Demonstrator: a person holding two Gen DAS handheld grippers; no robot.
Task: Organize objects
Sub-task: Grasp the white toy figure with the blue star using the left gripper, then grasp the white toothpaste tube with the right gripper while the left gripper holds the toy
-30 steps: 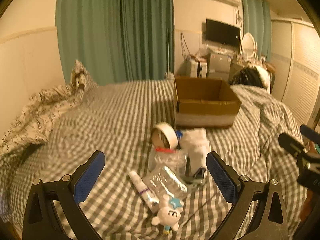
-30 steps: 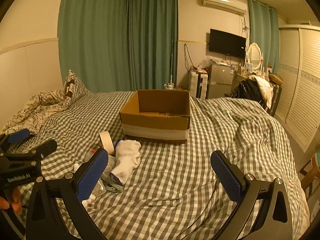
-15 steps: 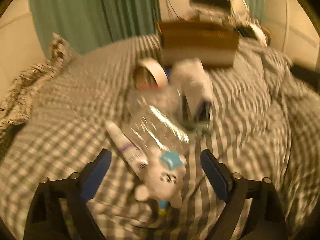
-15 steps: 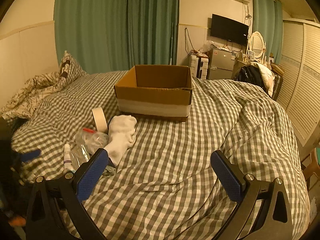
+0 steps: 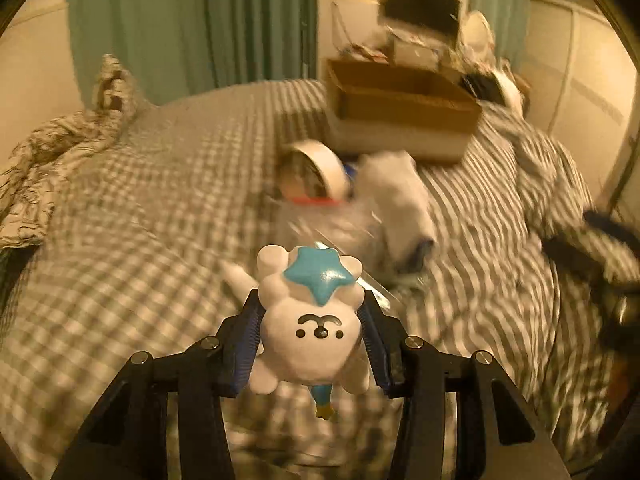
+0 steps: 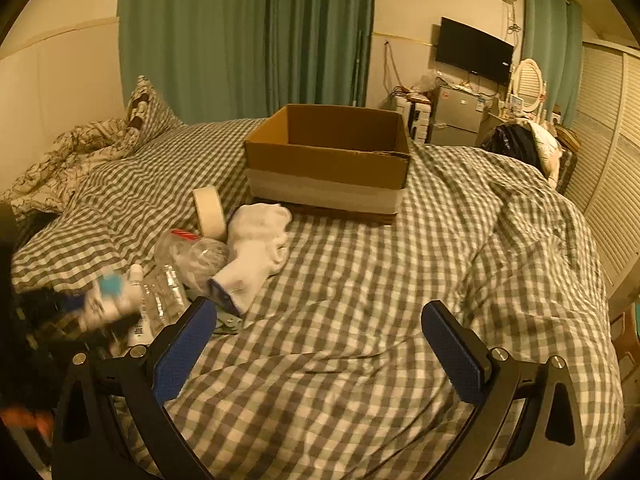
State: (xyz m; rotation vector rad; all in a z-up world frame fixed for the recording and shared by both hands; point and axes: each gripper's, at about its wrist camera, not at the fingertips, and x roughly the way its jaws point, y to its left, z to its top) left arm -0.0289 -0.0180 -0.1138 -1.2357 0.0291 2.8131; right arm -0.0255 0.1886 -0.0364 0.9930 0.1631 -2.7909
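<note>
My left gripper (image 5: 310,340) is shut on a white toy animal with a blue star (image 5: 310,320) and holds it above the checked bedspread; it also shows blurred in the right wrist view (image 6: 106,300). Beyond it lie a tape roll (image 5: 314,172), white socks (image 5: 400,204), a crushed clear bottle (image 6: 188,256) and a small white tube (image 6: 136,276). An open cardboard box (image 6: 328,160) stands further back on the bed. My right gripper (image 6: 316,344) is open and empty above bare bedspread, right of the pile.
A crumpled patterned blanket and pillow (image 6: 80,156) lie at the bed's left. Green curtains (image 6: 248,32) hang behind. A TV (image 6: 474,52), a cabinet and a bag (image 6: 516,144) stand at the back right, and a slatted wardrobe (image 6: 612,160) is on the right.
My left gripper dropped to the toy animal, closed on it and lifted it off the bed. My right gripper moved a little closer to the box and stayed open.
</note>
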